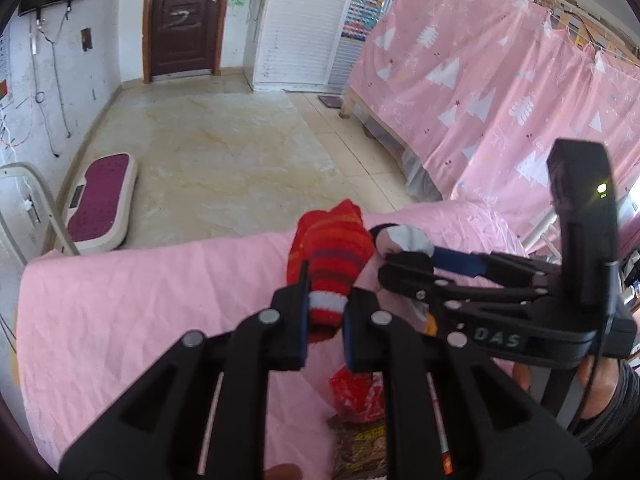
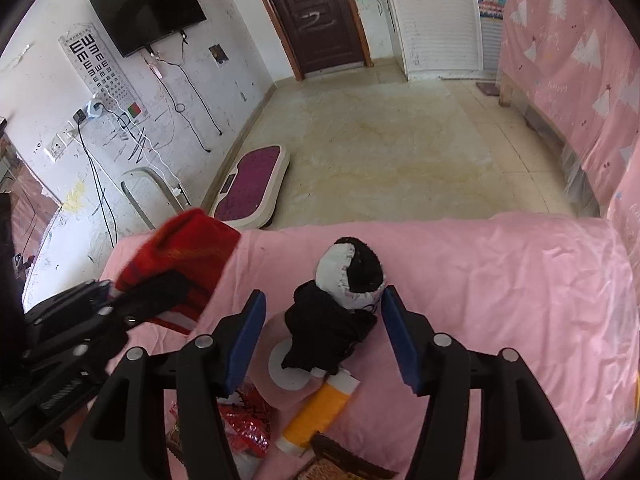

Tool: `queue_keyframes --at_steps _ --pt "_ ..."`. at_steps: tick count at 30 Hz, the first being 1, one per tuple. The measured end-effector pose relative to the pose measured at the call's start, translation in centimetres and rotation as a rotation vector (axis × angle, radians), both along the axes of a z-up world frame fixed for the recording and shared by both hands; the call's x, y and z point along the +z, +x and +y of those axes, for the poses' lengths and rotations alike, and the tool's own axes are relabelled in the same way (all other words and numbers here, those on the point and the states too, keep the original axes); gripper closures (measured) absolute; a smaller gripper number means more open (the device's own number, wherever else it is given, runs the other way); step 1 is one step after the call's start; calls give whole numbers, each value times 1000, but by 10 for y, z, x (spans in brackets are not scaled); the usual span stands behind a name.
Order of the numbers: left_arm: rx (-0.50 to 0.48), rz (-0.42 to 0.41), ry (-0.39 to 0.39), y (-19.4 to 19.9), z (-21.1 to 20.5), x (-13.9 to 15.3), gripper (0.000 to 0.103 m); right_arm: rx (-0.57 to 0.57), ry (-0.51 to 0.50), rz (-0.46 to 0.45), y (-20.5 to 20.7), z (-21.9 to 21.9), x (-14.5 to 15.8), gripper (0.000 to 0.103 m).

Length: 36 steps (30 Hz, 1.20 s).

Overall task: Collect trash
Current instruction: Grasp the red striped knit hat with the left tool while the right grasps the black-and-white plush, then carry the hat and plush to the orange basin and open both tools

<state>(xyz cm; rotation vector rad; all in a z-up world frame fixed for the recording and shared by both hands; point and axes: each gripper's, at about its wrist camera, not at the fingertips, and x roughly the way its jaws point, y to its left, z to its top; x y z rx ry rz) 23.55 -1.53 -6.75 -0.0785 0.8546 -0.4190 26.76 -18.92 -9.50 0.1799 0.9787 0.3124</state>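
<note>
A: Claws first. What is the left gripper (image 1: 326, 320) doing?

B: Its fingers are clenched on the white cuff of a red striped sock (image 1: 330, 264). The sock stands up out of the jaws, long axis running from the cuff at the pads away toward the far edge of the table, toe end furthest from the camera. In the right wrist view the same red striped sock (image 2: 180, 252) rises at the left, lifted off the cloth.

A: And the right gripper (image 2: 322, 340)?

B: Released. Its blue pads (image 2: 248, 336) stand apart on either side of a black-and-white sock (image 2: 348, 280), not touching it. That sock lies on the pink tablecloth (image 2: 500, 280), black part nearest the claw, the rounded white-and-black end pointing away toward the floor beyond.

A: What lies around it?

B: Just below it, a roll of pink tape (image 2: 286, 368) with the black fabric draped over its rim, and beside that an orange tube (image 2: 316, 412) lying slanted. A red crinkled wrapper (image 2: 248, 420) sits near the left finger, close to the table's front.

A: Further out?

B: Tiled floor, a purple footboard (image 2: 252, 184) by the wall, a dark door (image 2: 316, 12), and a pink curtain (image 1: 500, 92) to the right.
</note>
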Motion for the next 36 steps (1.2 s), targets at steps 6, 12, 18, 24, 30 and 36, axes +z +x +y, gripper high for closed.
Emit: queue_keyframes --at_steps 6,12,18,24,30,36 --pt "37 -24 -6 -6 11 8 91 0 -13 28 9 12 -7 54" --pt "61 -33 -14 -15 11 14 91 8 -36 17 4 15 -8 69" --pt "73 -59 -21 -34 3 25 91 11 -11 -35 -17 8 2 70" --pt "58 -140 -50 -74 -13 50 91 -5 38 -105 -66 -26 24 70" --pt "-18 -213 -69 -113 -54 65 91 -55 27 -219 -125 -65 44 70" --pt "-95 -210 -95 -136 -97 63 91 -117 30 -268 -167 -105 50 70"
